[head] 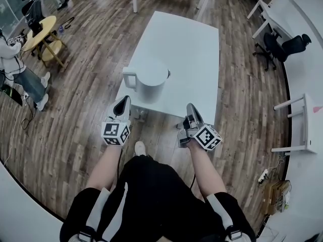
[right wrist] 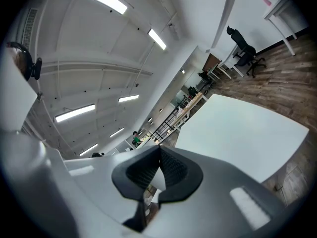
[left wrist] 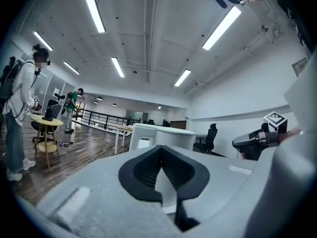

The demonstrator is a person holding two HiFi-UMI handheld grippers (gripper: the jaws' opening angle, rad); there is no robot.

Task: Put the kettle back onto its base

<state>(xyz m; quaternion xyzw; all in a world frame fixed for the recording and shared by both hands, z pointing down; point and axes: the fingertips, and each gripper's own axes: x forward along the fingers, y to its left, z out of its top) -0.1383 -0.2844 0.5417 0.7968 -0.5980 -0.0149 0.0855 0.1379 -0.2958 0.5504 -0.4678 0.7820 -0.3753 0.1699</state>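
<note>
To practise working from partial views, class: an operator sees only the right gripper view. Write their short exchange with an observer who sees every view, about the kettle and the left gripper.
Operator: I see only bare tabletop. Where's the kettle?
Observer: The kettle stands at the near left corner of the table.
Operator: Does the left gripper hold it?
Observer: No. The left gripper is shut and empty, short of the kettle and not touching it.

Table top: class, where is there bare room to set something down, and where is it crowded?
The white table is bare across its far half and down its right side, between the kettle and the edges. Only the near left corner is taken, by the kettle. The left gripper and right gripper are at its near edge.
</note>
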